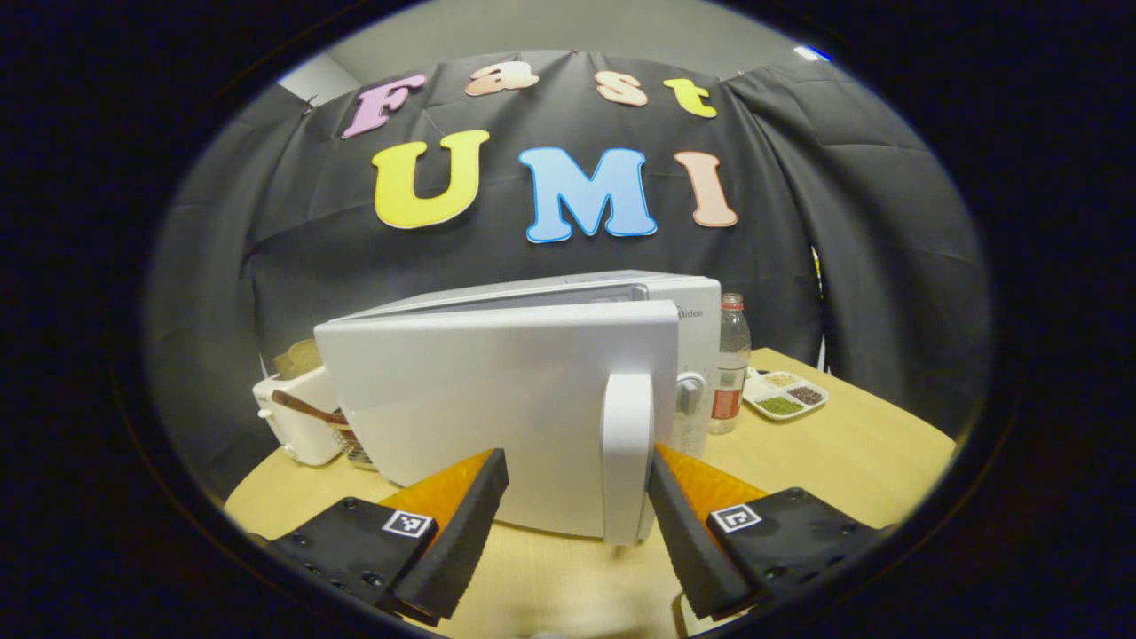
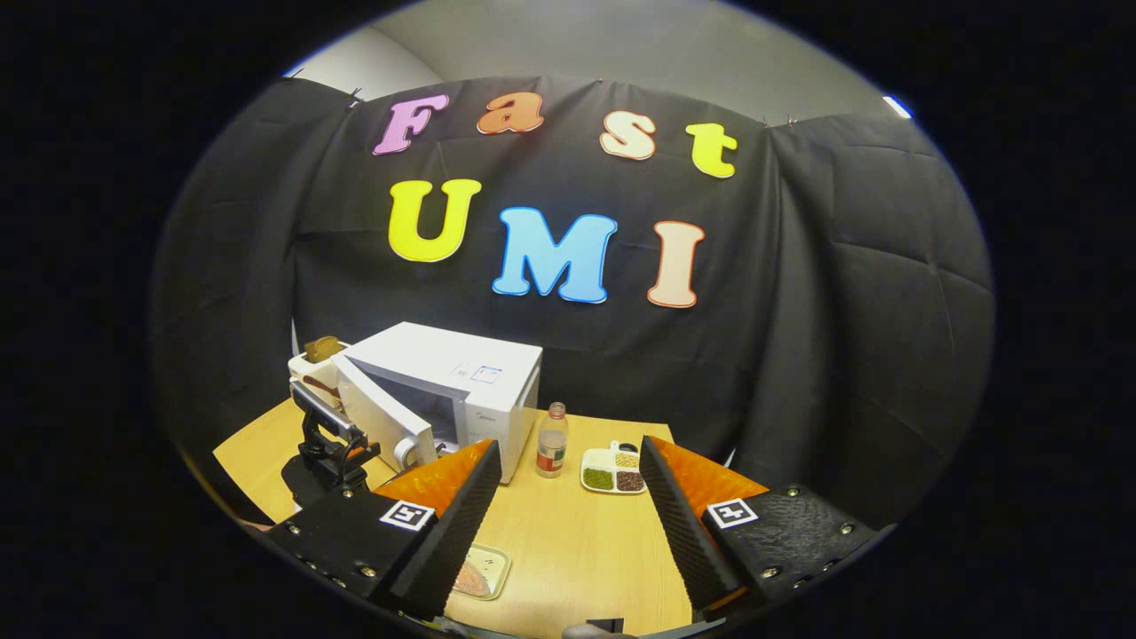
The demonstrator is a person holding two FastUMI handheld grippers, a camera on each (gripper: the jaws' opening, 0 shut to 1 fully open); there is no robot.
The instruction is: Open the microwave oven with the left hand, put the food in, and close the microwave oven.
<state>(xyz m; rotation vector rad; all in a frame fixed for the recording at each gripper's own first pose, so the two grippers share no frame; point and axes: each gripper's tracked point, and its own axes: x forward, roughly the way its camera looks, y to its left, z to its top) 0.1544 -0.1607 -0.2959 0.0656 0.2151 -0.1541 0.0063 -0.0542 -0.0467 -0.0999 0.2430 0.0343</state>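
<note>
The white microwave stands on the wooden table with its door swung partly open. The door's upright handle stands between the fingers of my left gripper, close against the right-hand one; the jaws are wide apart and open. In the right gripper view the microwave is farther off at the left, with the left gripper at its door. A small tray of food lies on the table, partly behind a finger of my right gripper, which is open and holds nothing.
A clear bottle and a divided dish of grains stand right of the microwave; in the right gripper view the bottle and dish are ahead. A white toaster sits to the left. The table ends near the cloth wall.
</note>
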